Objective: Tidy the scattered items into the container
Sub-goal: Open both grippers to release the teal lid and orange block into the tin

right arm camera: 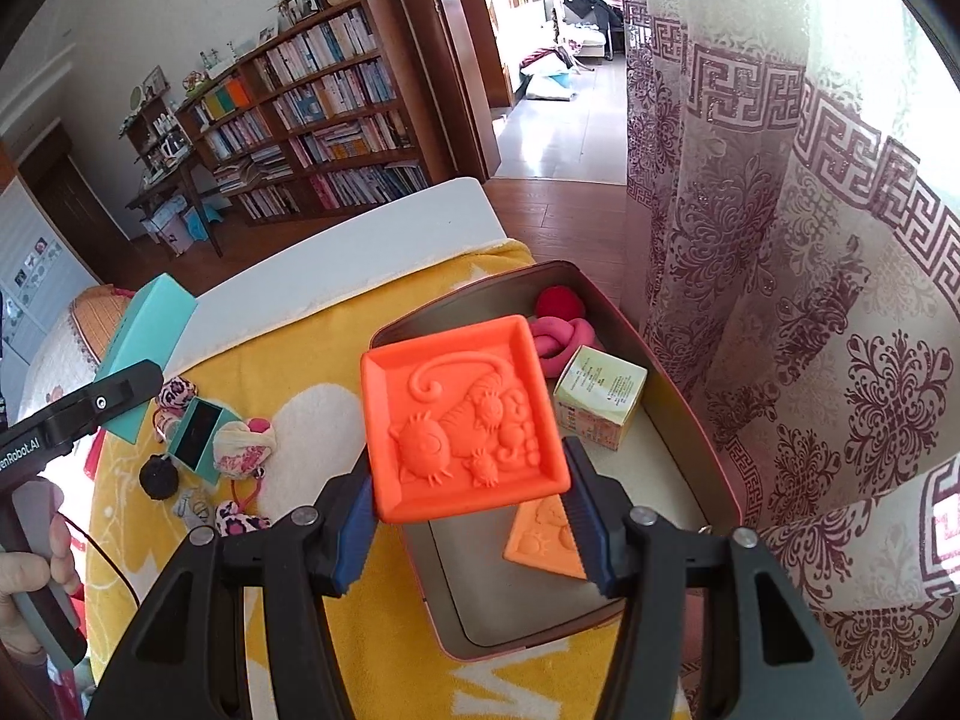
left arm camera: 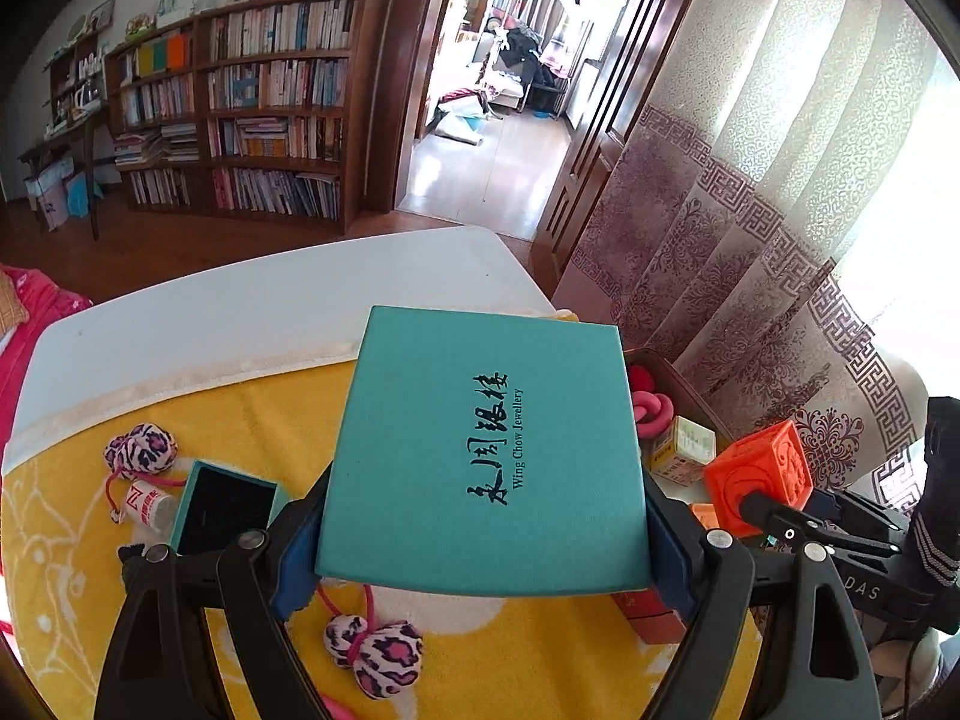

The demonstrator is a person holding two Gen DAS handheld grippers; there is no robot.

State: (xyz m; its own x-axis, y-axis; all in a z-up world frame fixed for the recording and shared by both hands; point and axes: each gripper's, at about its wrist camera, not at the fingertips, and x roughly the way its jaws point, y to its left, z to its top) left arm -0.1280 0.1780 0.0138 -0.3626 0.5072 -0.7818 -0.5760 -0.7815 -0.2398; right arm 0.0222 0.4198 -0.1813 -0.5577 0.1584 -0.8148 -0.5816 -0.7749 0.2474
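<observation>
Item: orange block (right arm camera: 465,420), clamped in right gripper (right arm camera: 468,525), frame centre; we lower it level into tin (right arm camera: 690,414). Left gripper (left arm camera: 483,546) clamps teal lid (left arm camera: 486,450).

I see dark wooden bookshelves (left arm camera: 240,108) packed with books along a white wall (right arm camera: 120,18). Beside them an open doorway (left arm camera: 498,60) leads into a bright, cluttered room. The floor (right arm camera: 558,204) is glossy brown wood. A patterned curtain (right arm camera: 810,240) glows with daylight on the right.
</observation>
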